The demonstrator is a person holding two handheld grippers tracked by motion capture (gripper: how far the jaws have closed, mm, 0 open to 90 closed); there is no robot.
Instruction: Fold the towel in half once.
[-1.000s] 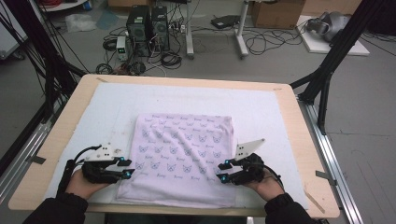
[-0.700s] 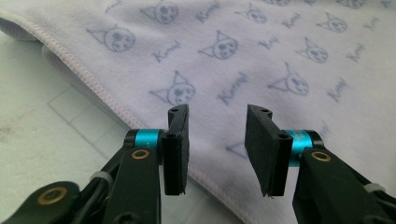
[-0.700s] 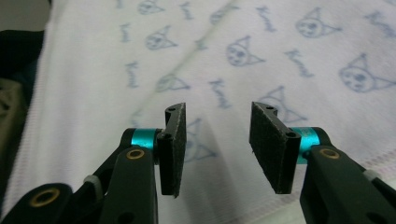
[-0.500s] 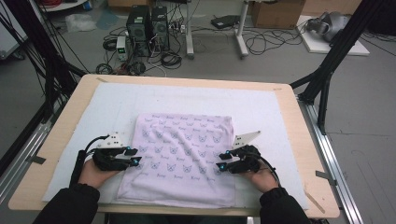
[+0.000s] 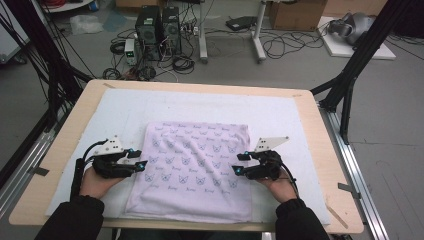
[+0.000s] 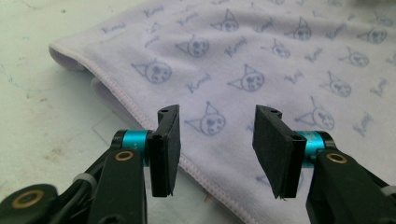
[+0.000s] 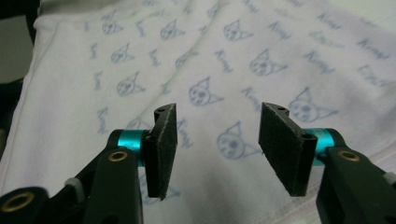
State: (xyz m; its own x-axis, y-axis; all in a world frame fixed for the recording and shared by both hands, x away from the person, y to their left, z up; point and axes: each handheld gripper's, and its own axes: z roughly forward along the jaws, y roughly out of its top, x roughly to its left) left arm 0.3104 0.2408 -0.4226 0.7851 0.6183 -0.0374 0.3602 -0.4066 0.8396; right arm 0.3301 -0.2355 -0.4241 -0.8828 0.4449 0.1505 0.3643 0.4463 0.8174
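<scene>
Lying flat on a white mat over a pale wooden table, a folded lilac cloth printed with blue cat faces sits between 2 hand-held grippers. From above, the left gripper and right gripper point inward at its side edges. Each gripper view reveals a stitched hem and soft knit weave beneath black, flat pads. Both pairs of jaws have just been opening and stand apart, gripping nothing.

A pale wooden table carries a white mat; beyond it, two black computer towers stand amid tangled floor cables.
</scene>
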